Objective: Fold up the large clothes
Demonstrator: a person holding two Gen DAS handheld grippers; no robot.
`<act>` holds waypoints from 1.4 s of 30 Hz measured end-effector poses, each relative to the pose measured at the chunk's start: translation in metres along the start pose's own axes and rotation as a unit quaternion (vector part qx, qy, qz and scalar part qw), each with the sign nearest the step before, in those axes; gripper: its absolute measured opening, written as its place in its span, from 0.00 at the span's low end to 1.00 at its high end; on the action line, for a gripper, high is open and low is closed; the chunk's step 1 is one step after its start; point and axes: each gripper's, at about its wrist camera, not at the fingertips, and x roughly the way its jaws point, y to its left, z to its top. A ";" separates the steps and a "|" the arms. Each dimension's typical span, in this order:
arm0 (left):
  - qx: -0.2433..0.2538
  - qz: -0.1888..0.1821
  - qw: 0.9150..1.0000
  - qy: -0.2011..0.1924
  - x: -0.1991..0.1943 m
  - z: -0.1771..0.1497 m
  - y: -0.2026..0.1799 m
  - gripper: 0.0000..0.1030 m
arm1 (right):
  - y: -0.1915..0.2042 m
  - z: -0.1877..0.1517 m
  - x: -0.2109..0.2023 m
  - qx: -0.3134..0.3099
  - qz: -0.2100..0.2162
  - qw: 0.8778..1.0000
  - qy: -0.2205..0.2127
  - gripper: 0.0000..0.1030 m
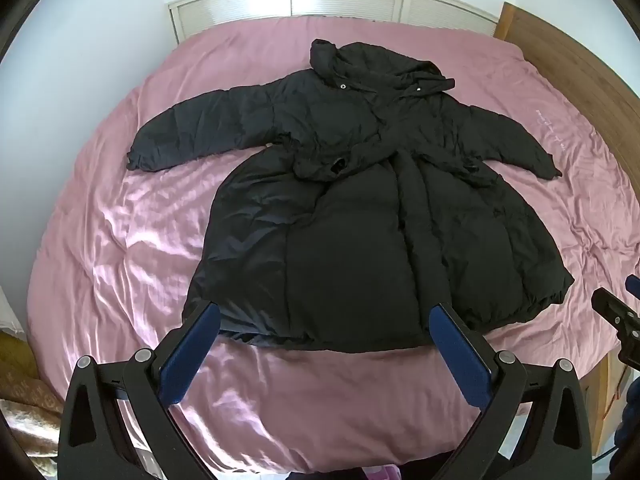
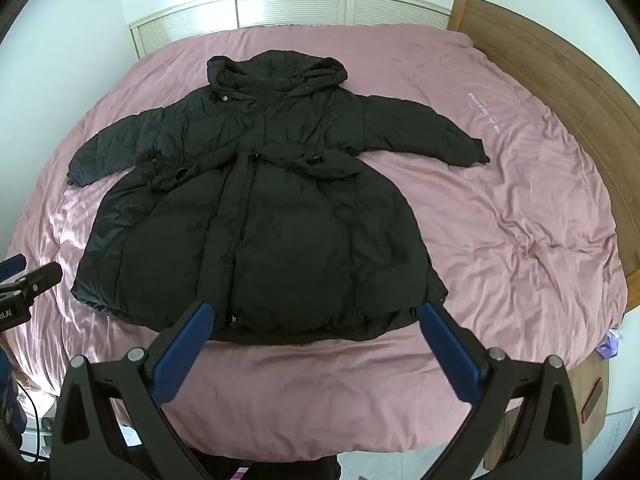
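Observation:
A long black puffer coat lies flat on the pink bed cover, hood toward the far wall, both sleeves spread out sideways, a belt across the waist. The same coat fills the middle of the right wrist view. My left gripper hangs open above the coat's near hem, nothing between its blue pads. My right gripper is also open over the near hem, holding nothing. Each gripper shows at the edge of the other's view: the right gripper and the left gripper.
The pink bed cover spreads around the coat on all sides. A wooden headboard runs along the right. White louvred doors stand behind the bed. A bedside ledge with a red phone sits at the lower right.

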 end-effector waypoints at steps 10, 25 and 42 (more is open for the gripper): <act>0.003 -0.004 1.000 -0.006 -0.005 -0.001 0.004 0.99 | -0.001 -0.002 -0.001 0.000 -0.002 1.000 0.001 1.00; 0.009 0.000 1.000 0.001 0.000 0.000 -0.003 0.99 | -0.002 -0.002 0.000 0.000 -0.001 1.000 0.003 1.00; 0.019 -0.004 1.000 0.004 0.000 0.004 -0.005 0.99 | -0.009 0.003 -0.001 0.007 -0.012 1.000 0.003 1.00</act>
